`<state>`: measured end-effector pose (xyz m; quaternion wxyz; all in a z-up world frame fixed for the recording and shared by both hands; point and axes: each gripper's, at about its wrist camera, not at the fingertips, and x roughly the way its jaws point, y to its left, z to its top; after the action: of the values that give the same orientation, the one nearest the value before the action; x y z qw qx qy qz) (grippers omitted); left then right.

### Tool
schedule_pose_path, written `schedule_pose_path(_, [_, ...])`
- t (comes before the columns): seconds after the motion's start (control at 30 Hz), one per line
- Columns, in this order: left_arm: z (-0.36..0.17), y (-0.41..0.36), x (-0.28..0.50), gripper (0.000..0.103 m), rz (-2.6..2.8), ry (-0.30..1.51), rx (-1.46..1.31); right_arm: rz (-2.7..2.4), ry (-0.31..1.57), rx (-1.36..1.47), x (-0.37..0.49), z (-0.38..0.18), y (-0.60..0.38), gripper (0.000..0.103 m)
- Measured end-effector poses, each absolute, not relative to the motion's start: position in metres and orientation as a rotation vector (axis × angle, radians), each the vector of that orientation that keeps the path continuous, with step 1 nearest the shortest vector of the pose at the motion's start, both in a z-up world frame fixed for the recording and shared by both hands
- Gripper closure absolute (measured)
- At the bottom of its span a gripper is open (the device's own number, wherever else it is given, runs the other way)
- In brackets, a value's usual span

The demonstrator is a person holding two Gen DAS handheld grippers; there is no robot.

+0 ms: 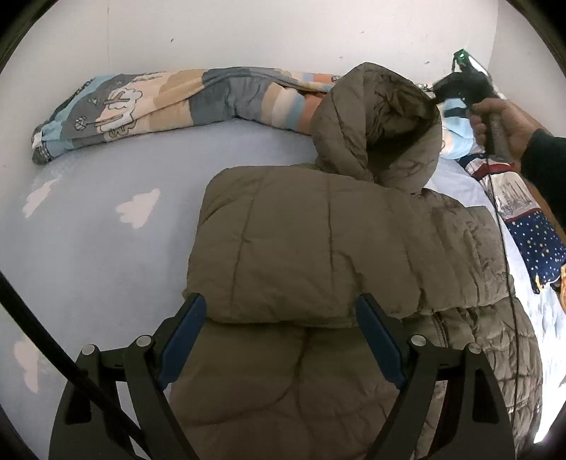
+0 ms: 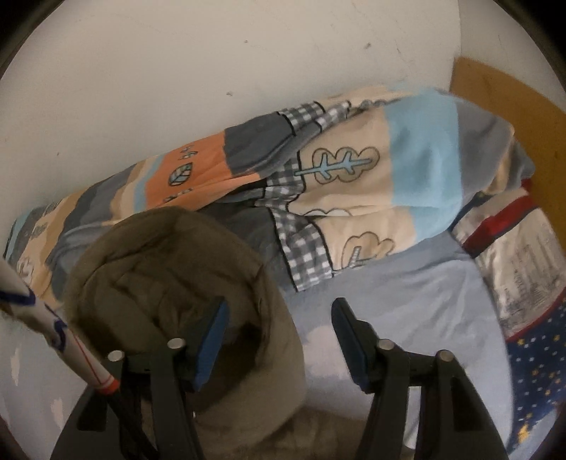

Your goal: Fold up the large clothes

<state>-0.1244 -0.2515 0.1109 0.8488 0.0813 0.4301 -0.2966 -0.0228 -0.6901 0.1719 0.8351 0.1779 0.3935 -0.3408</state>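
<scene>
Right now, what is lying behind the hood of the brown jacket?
Behind the hood, a rolled patchwork blanket lies along the white wall. The hood covers its middle part, so that stretch cannot be seen. Further right, a starry cloth shows.

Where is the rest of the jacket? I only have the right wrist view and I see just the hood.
Observer: The jacket lies flat on the bed, with a folded layer across its middle and the hood toward the wall.
Operator: What is the left gripper doing?
Observer: The left gripper is open, with one finger on each side of that folded layer's near edge, not pinching it.
Operator: How does my gripper look from there?
Observer: A hand holds the right gripper at the far side of the hood.
</scene>
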Motion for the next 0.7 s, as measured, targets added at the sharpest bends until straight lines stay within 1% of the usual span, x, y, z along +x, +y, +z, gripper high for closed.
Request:
schedule_pose_path(0.03, [0.109, -0.252, -0.123, 0.017, -0.627, 0.92, 0.175, -0.72, 0.836, 0.397, -0.018, 0.165, -0.694, 0.081])
schedule_pose_path(0.07, [0.108, -0.252, -0.122, 0.017, -0.628, 0.926, 0.174, -0.725, 0.846, 0.403, -0.015, 0.161, -0.695, 0.096])
schedule_pose_path(0.17, [0.108, -0.251, -0.121, 0.017, -0.618, 0.931, 0.166, -0.746, 0.811, 0.355, -0.02, 0.164, -0.681, 0.098])
schedule_pose_path(0.3, [0.118, -0.245, -0.123, 0.017, -0.62, 0.924, 0.112, -0.68, 0.743, 0.321, -0.051, 0.193, -0.647, 0.099])
schedule_pose_path(0.53, [0.138, -0.243, -0.131, 0.017, -0.631, 0.885, 0.09, -0.533, 0.675, 0.251, -0.147, 0.242, -0.558, 0.099])
schedule_pose_path(0.63, [0.146, -0.237, -0.132, 0.017, -0.63, 0.877, 0.048, -0.495, 0.676, 0.179, -0.187, 0.243, -0.509, 0.099])
schedule_pose_path(0.7, [0.153, -0.232, -0.13, 0.017, -0.628, 0.867, 0.017, -0.477, 0.692, 0.15, -0.218, 0.229, -0.478, 0.099])
